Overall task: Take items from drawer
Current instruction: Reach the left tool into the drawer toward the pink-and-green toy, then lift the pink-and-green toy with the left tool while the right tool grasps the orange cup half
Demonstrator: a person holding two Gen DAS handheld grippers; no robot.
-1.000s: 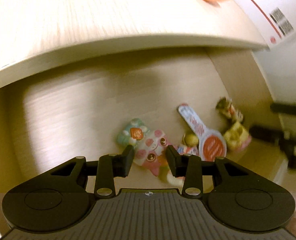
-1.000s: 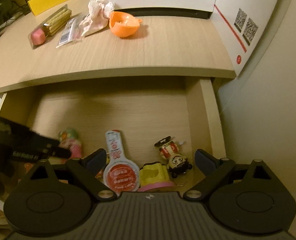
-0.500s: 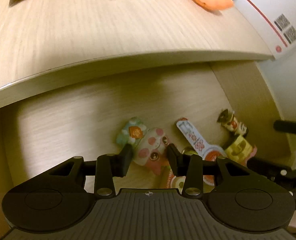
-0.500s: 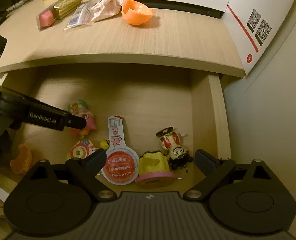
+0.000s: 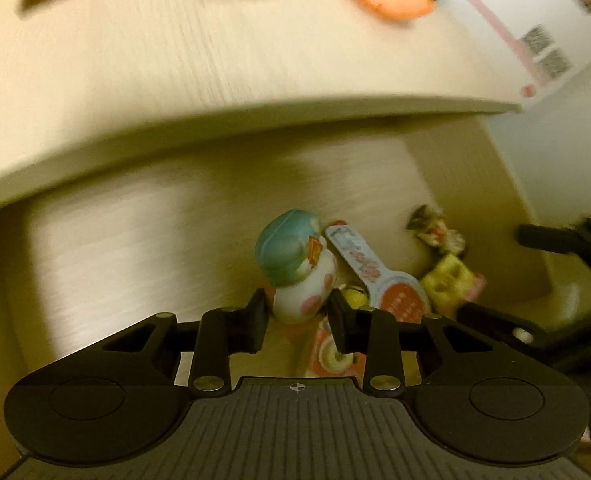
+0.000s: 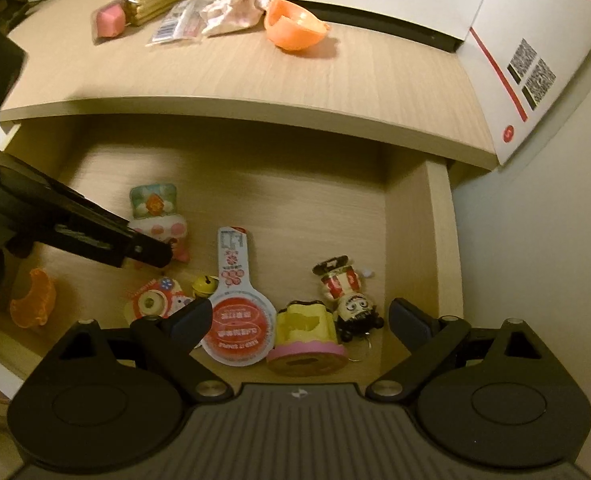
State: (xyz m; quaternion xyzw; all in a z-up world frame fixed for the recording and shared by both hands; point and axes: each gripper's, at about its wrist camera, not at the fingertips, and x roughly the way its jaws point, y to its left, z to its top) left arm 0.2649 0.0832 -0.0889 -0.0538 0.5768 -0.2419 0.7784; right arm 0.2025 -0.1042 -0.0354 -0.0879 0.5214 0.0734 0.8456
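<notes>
Lifted since a second ago, the pink-and-white toy (image 5: 301, 280) with its blue cap now stands tilted between the fingers of the left gripper (image 5: 297, 316), where before it lay flat on the drawer (image 6: 295, 200) floor. Its jaws are closing, both pads against the toy's sides. Just right of that gripper lie a white and red paddle-shaped tag (image 5: 379, 276), a small yellow bell (image 5: 353, 294) and a round flat toy (image 5: 335, 354) below it. Farther right sits a yellow and pink toy (image 6: 307, 340) beside a little figure (image 6: 345, 300), both between the spread, empty fingers of the right gripper (image 6: 299, 320). Beyond both grippers, the worktop (image 6: 235, 72) carries an orange bowl (image 6: 295, 28).
</notes>
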